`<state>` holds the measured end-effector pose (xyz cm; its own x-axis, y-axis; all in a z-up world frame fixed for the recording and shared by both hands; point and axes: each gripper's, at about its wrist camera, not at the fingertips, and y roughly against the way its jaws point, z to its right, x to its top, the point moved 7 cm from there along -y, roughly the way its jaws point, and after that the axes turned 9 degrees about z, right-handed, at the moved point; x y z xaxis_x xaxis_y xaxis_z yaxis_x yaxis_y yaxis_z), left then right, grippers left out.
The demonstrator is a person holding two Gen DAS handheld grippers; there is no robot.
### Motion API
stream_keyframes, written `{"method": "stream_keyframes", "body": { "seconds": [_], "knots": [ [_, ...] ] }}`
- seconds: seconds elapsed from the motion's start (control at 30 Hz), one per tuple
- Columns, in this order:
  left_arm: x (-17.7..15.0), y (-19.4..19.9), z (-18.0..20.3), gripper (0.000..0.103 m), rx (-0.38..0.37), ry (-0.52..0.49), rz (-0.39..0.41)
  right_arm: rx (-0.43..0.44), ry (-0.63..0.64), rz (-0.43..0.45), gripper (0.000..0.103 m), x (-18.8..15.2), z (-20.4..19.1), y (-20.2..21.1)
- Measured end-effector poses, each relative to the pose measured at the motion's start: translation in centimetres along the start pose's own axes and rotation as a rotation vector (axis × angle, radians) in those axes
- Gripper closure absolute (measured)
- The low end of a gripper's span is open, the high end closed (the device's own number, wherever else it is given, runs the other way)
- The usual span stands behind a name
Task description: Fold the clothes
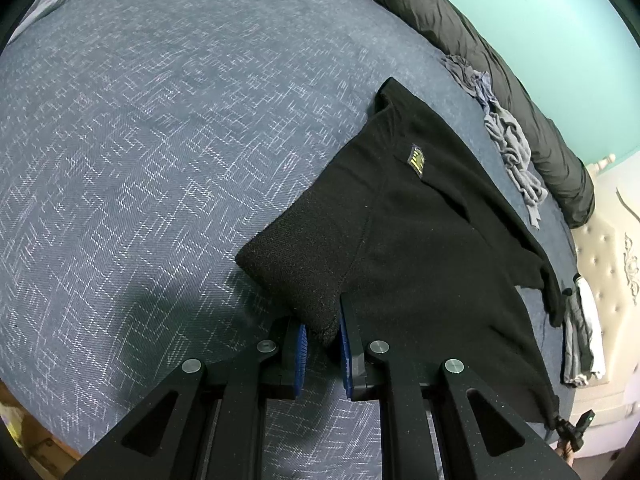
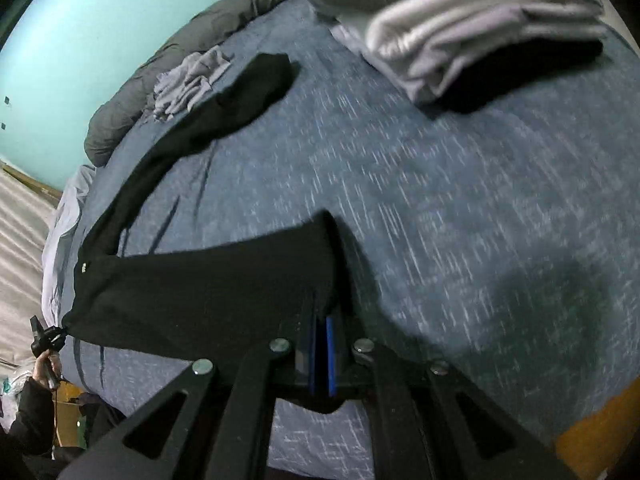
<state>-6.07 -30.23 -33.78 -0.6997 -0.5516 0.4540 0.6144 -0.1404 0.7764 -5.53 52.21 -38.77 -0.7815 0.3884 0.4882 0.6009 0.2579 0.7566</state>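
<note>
Our left gripper [image 1: 323, 334] pinches the black fleece's [image 1: 420, 240] cuff; our right gripper [image 2: 322, 320] is clenched on its hem. The fleece lies spread just ahead on the bed [image 1: 160, 120], unfolded. Beyond sits a folded pile [image 2: 480, 36], with a grey garment [image 2: 192, 80] seemingly left.

Black sweater [image 1: 432, 240]: matt fleecy knit, w/ coarser nubby rib at the cuff; small woven patch [image 1: 416, 159] w/ yellowish stitching. Bed cover [image 1: 160, 140]: blue-grey woven cloth, flecked, matt. Dark duvet [image 1: 500, 64]: crinkly, thin, slight sheen. Grey rag pile [image 1: 508, 136]: soft, crumpled jersey. Folded stack [image 2: 480, 32]: smooth white & black cloth. Left tool [image 1: 323, 342]: matt black plastic, speckled, ribbed blue pads [image 1: 301, 344], shiny metal pins [image 1: 379, 347]. Headboard [image 1: 608, 248]: tufted, faintly glossy.
</note>
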Motion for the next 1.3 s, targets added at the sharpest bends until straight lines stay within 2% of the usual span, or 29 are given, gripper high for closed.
{"method": "stream_keyframes", "body": {
  "seconds": [0.23, 0.33, 0.4, 0.43, 0.47, 0.73, 0.8, 0.83, 0.93, 1.17, 1.3],
  "knots": [
    [0.1, 0.0, -0.1, 0.088, -0.003, -0.002, -0.001, 0.003, -0.055, -0.07, 0.098, 0.0, 0.0, -1.5],
    [0.1, 0.0, -0.1, 0.088, -0.002, -0.002, -0.001, 0.007, -0.08, -0.049, 0.087, 1.2, 0.0, -1.1],
    [0.1, -0.1, -0.1, 0.088, -0.001, -0.003, -0.001, 0.042, -0.104, -0.012, 0.08, 2.3, -0.3, -0.5],
    [0.1, -0.1, -0.1, 0.088, 0.0, -0.003, -0.001, 0.059, -0.114, 0.006, 0.073, 2.9, -0.5, -0.2],
    [0.1, -0.1, -0.1, 0.088, 0.0, -0.003, -0.001, 0.063, -0.113, 0.012, 0.072, 3.3, -0.8, -0.2],
    [0.1, 0.0, -0.1, 0.088, 0.001, -0.003, -0.002, 0.001, -0.082, -0.085, 0.072, 3.0, -1.1, -3.2],
    [0.1, 0.0, -0.1, 0.088, 0.001, -0.003, -0.002, -0.002, -0.076, -0.078, 0.077, 2.9, -1.2, -3.3],
    [0.1, -0.1, -0.1, 0.088, 0.002, -0.004, -0.002, -0.005, -0.063, -0.066, 0.09, 3.0, -1.3, -3.1],
    [0.1, -0.1, -0.1, 0.088, 0.004, -0.006, 0.0, -0.006, -0.044, -0.032, 0.101, 3.4, -1.3, -2.5],
    [0.2, 0.6, -0.1, 0.089, -0.015, 0.0, 0.016, -0.034, -0.032, 0.063, 0.103, 5.8, -1.1, -0.6],
    [0.1, 0.6, -0.1, 0.089, -0.021, 0.01, 0.017, -0.043, -0.022, 0.053, 0.103, 6.1, -1.3, -0.8]
  ]
}}
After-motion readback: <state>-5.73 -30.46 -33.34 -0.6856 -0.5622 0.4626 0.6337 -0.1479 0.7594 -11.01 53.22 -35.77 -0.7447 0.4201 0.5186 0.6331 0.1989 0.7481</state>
